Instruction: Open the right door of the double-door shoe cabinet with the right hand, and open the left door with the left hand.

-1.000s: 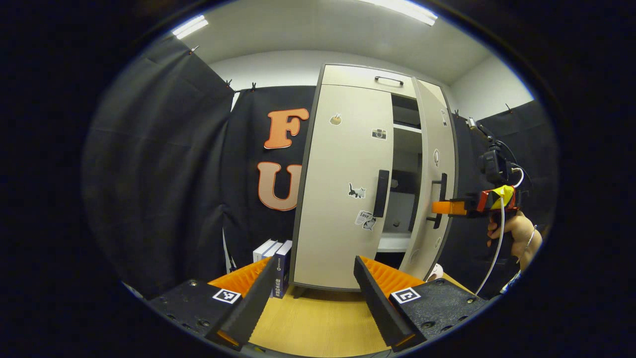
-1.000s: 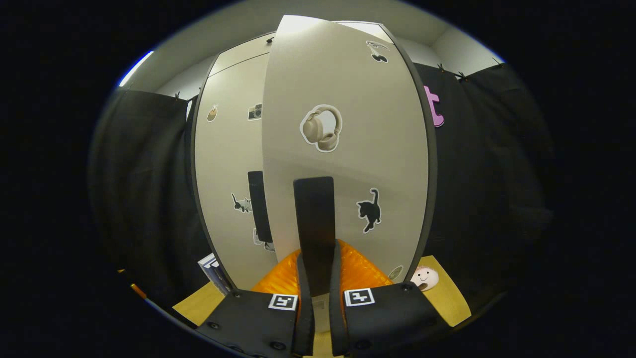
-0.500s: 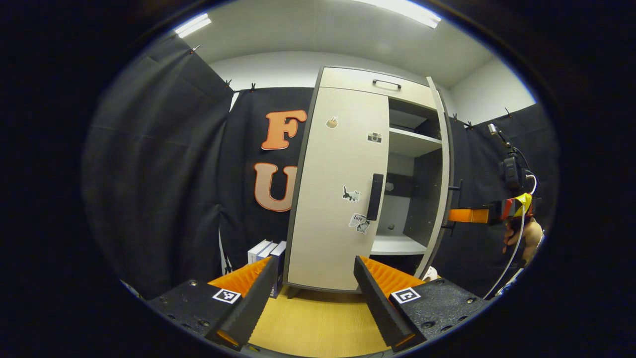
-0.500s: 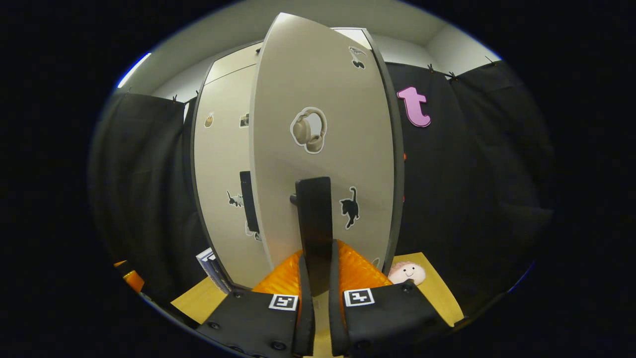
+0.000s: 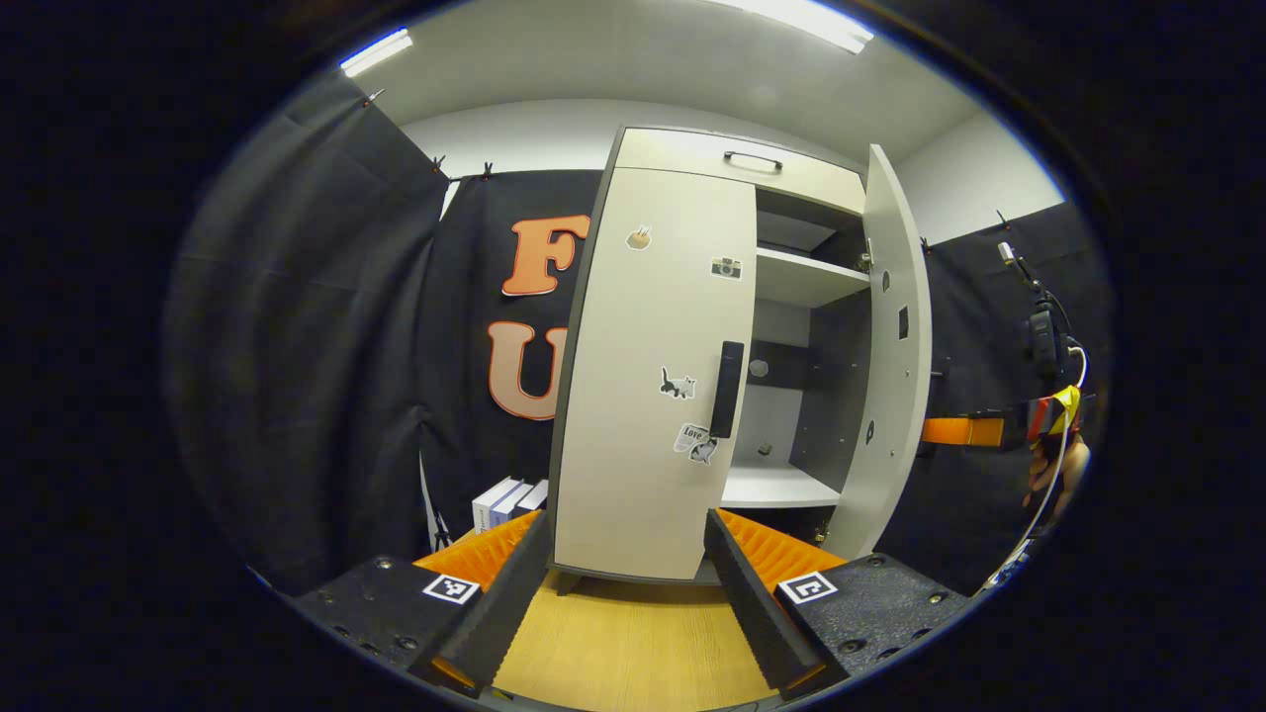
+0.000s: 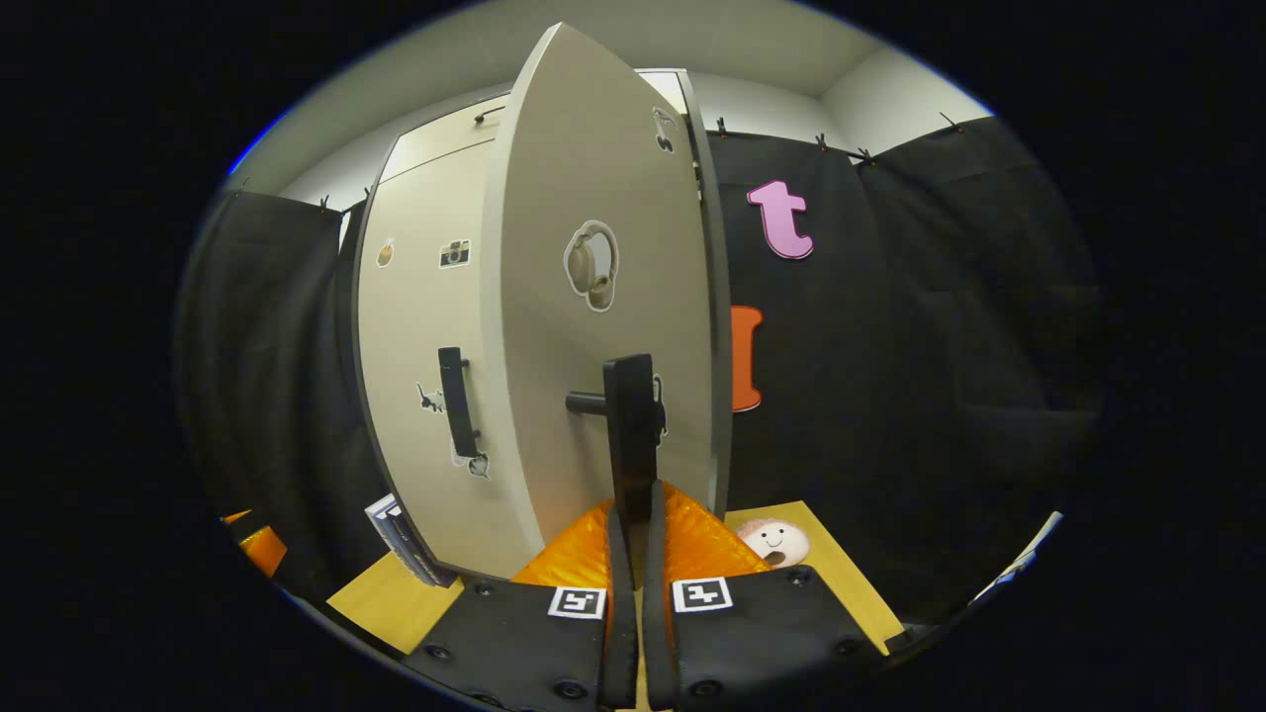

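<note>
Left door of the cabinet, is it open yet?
No, in the left gripper view the left door sits flat and shut against the cabinet, while the right door is swung wide open.

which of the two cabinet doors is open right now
The right door, swung wide with the shelves showing behind it; the right gripper is clamped on its handle. The left door sits flush and closed.

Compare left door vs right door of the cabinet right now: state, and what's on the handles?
The right door is swung wide open, shelves exposed; the left door sits shut. The right tool is clamped on the right door's handle; the left door's handle is untouched, the left tool open, short of it. Both carry stickers.
</note>
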